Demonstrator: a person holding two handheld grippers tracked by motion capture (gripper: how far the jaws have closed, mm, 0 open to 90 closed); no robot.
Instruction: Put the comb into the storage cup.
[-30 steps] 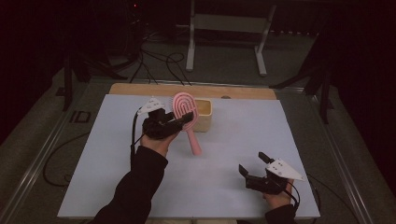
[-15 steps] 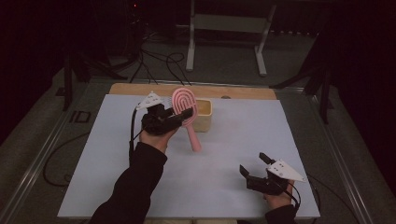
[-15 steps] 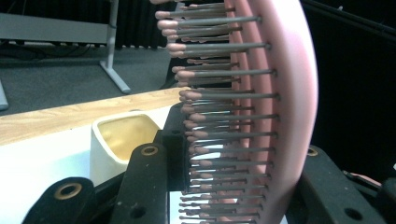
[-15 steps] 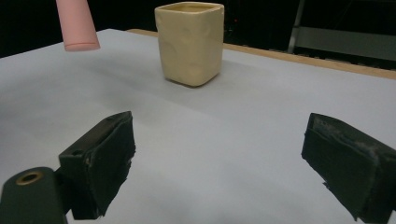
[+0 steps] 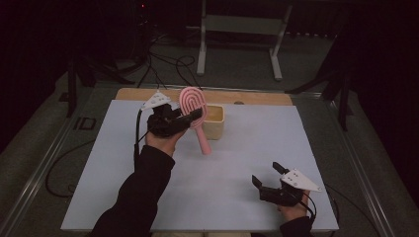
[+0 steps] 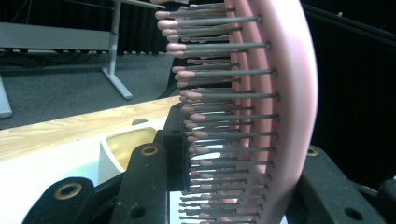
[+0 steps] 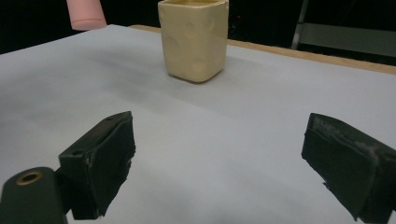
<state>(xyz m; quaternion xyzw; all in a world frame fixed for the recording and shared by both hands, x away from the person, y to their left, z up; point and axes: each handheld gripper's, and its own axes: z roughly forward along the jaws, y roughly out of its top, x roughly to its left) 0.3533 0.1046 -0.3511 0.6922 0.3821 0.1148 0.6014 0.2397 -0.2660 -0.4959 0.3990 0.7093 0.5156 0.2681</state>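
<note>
My left gripper (image 5: 195, 117) is shut on a pink hairbrush (image 5: 193, 102) and holds it in the air over the table's back left, just left of a cream square cup (image 5: 213, 122). The brush head points up and its handle slants down toward the mat. In the left gripper view the black jaws of the left gripper (image 6: 233, 186) clamp the bristled head of the hairbrush (image 6: 275, 93), with the cup (image 6: 123, 149) behind. My right gripper (image 5: 267, 174) rests near the front right, open with nothing between the jaws. In its own view the right gripper (image 7: 224, 158) faces the cup (image 7: 194, 39), and the brush handle's tip (image 7: 85, 14) hangs at the upper left.
A pale blue-grey mat (image 5: 247, 148) covers the table, and a wooden strip (image 5: 257, 97) shows along the far edge. Beyond the table are cables and a metal stand (image 5: 237, 29) on the floor.
My left gripper has lifted the hairbrush slightly. The right gripper has stayed where it was.
</note>
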